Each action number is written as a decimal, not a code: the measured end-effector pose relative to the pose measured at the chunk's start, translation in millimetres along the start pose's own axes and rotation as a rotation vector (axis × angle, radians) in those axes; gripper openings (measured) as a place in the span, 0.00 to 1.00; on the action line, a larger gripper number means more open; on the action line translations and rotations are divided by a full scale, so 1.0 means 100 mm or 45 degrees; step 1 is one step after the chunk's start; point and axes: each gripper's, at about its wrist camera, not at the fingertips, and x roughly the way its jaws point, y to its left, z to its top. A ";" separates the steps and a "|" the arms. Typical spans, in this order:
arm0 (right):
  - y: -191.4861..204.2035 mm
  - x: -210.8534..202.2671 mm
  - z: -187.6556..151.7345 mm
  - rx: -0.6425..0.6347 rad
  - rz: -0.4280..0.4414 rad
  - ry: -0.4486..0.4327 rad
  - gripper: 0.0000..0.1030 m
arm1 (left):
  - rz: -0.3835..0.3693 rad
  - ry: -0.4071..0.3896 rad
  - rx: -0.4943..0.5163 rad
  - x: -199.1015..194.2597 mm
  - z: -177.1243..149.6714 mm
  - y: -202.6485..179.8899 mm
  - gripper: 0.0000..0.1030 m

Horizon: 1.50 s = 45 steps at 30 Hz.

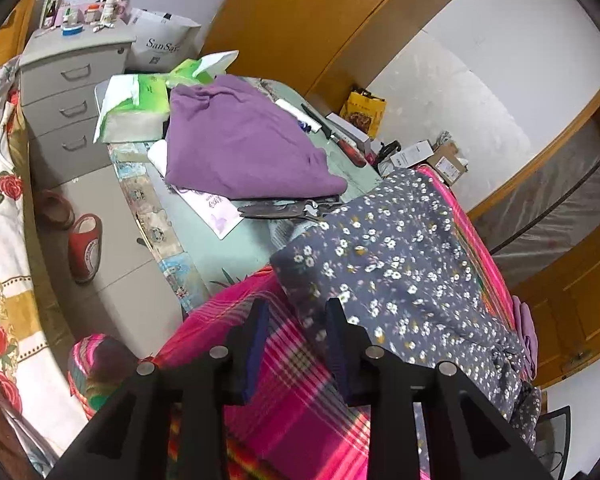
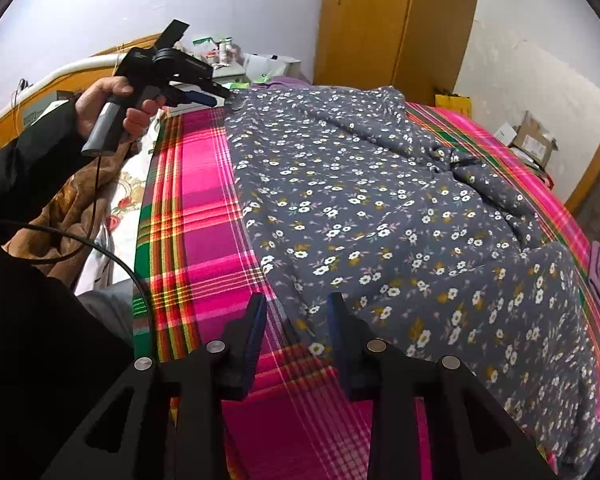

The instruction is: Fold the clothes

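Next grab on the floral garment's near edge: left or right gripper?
Right, probably. The right gripper is open over the floral garment's near edge; the left gripper sits at its far corner.

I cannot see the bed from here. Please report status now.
Left tongs open, empty, at garment's edge. Right tongs open, empty, at near hem. Floral garment spread on plaid sheet, partly wrinkled. Nothing in the way.

Past my tongs I see a grey drawer cabinet [image 1: 72,80] with bottles on top, a green tissue pack [image 1: 136,108], a knife [image 1: 332,134], scissors [image 1: 284,210] on the table [image 1: 220,248], and red slippers [image 1: 85,246] on the floor.
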 end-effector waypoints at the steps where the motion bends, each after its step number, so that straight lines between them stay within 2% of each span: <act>1: 0.00 0.02 -0.01 -0.004 -0.001 0.006 0.31 | 0.003 -0.006 0.006 0.02 0.01 -0.01 0.30; 5: 0.00 0.10 -0.03 -0.022 -0.014 0.032 0.31 | 0.039 -0.001 0.041 0.12 0.06 -0.05 0.30; 6: 0.00 0.12 -0.03 -0.026 -0.016 0.039 0.31 | 0.050 -0.004 0.058 0.14 0.06 -0.07 0.28; 7: 0.00 0.13 -0.04 -0.029 -0.022 0.044 0.30 | 0.060 -0.007 0.074 0.15 0.06 -0.08 0.20; 8: -0.01 0.14 -0.05 -0.027 -0.031 0.046 0.26 | 0.070 -0.010 0.088 0.15 0.06 -0.09 0.19; 9: -0.01 0.15 -0.06 -0.021 -0.039 0.051 0.15 | 0.073 -0.012 0.101 0.15 0.05 -0.11 0.16; 10: -0.03 0.16 -0.07 -0.015 -0.049 0.056 0.09 | 0.072 -0.013 0.113 0.15 0.05 -0.12 0.12; 12: -0.05 0.16 -0.07 -0.003 -0.064 0.052 0.04 | 0.075 -0.025 0.129 0.12 0.04 -0.14 0.09; 14: -0.07 0.15 -0.06 0.006 -0.070 0.037 0.03 | 0.066 -0.035 0.130 0.07 0.05 -0.15 0.08; 20: -0.04 -0.02 0.05 0.007 -0.049 -0.033 0.02 | 0.022 -0.071 0.110 -0.14 0.14 -0.10 0.07; 23: -0.03 -0.16 0.12 0.005 -0.023 -0.082 0.02 | 0.021 -0.096 0.105 -0.25 0.21 -0.05 0.07; 25: -0.02 -0.22 0.15 0.002 0.001 -0.103 0.02 | 0.057 -0.078 0.114 -0.24 0.25 -0.01 0.07; 28: -0.01 -0.19 0.14 -0.009 0.067 -0.080 0.02 | 0.104 -0.021 0.123 -0.13 0.27 0.09 0.07; 31: -0.05 -0.03 0.09 -0.006 0.111 -0.011 0.03 | 0.140 0.060 0.142 0.06 0.21 0.18 0.07; 34: -0.09 0.05 0.07 0.007 0.151 0.035 0.03 | 0.147 0.061 0.170 0.07 0.15 0.18 0.08; 38: -0.18 0.08 0.04 0.057 0.182 0.064 0.09 | 0.153 0.051 0.203 0.02 0.12 0.15 0.11; 40: -0.17 0.05 0.04 0.079 0.189 0.055 0.17 | 0.150 0.036 0.198 -0.05 0.12 0.15 0.14; 43: -0.16 -0.07 0.05 0.102 0.201 -0.009 0.26 | 0.188 -0.008 0.187 -0.19 0.10 0.17 0.15; 45: -0.19 -0.17 0.04 0.134 0.195 -0.062 0.26 | 0.217 -0.037 0.183 -0.28 0.08 0.17 0.15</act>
